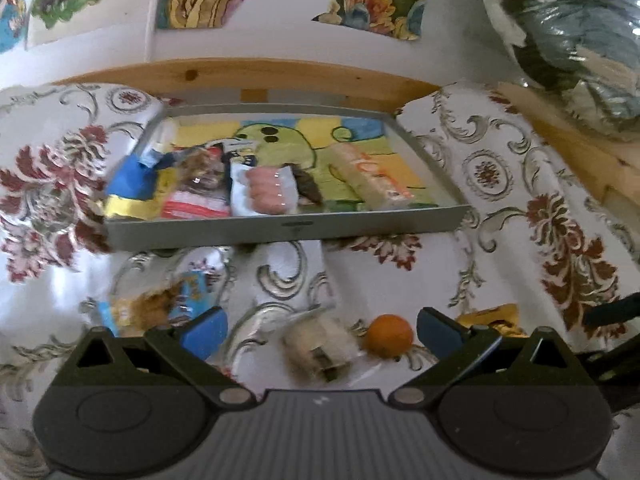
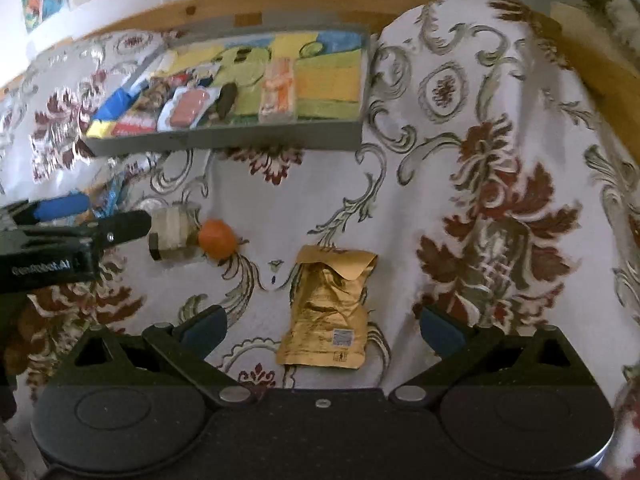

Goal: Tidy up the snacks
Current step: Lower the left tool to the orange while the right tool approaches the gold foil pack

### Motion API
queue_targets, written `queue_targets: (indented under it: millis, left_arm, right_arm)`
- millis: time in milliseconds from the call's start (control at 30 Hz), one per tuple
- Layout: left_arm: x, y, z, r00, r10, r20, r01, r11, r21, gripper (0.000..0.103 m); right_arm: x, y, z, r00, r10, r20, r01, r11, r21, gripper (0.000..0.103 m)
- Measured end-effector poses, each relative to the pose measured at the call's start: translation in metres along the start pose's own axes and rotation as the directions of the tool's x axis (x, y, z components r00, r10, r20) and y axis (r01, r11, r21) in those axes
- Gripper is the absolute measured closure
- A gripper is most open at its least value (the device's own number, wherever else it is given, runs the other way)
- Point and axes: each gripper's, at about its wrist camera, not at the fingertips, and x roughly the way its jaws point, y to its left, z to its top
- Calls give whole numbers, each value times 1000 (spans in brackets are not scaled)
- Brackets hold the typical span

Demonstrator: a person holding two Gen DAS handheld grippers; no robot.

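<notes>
Hovering low over the floral-patterned white tablecloth (image 2: 500,128), your right gripper (image 2: 322,326) has its blue-padded jaws spread wide with nothing between them; the crumpled gold foil snack pouch (image 2: 330,312) lies flat at lower centre of the right wrist view, in the gap and touching neither pad. Your left gripper (image 1: 320,334) is likewise spread and empty, with a clear-wrapped pale biscuit pack (image 1: 320,350) lower centre and a small orange fruit (image 1: 389,335) just beside it. A blue-and-yellow cookie packet (image 1: 160,304) sits at lower left, blurred. Mid-frame, the shallow grey tray with a painted green-and-yellow liner (image 1: 288,228) holds several packets, crowded toward its left side; a long orange-printed pale wafer pack (image 1: 370,178) lies right of them.
</notes>
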Motion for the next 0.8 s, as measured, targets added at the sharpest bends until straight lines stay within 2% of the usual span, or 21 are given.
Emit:
queue_targets:
  millis: [133, 267, 500, 633, 800]
  left_arm:
    - [8, 0, 2, 998, -58, 5, 58, 998, -11, 0]
    - [18, -5, 7, 995, -104, 13, 103, 994, 21, 0]
    - [45, -17, 11, 987, -163, -9, 163, 984, 76, 1]
    - [54, -20, 8, 978, -206, -34, 208, 975, 84, 9]
    - [61, -21, 2, 957, -282, -72, 287, 955, 70, 21]
  right_arm:
    - [9, 9, 2, 1000, -4, -1, 4, 998, -70, 1]
    - [18, 16, 3, 1000, 14, -22, -16, 995, -95, 7]
    - [30, 18, 0, 998, -9, -56, 4, 996, -94, 20]
    - [32, 17, 1, 998, -15, -53, 11, 996, -83, 27]
    - [34, 18, 3, 999, -20, -46, 16, 997, -79, 31]
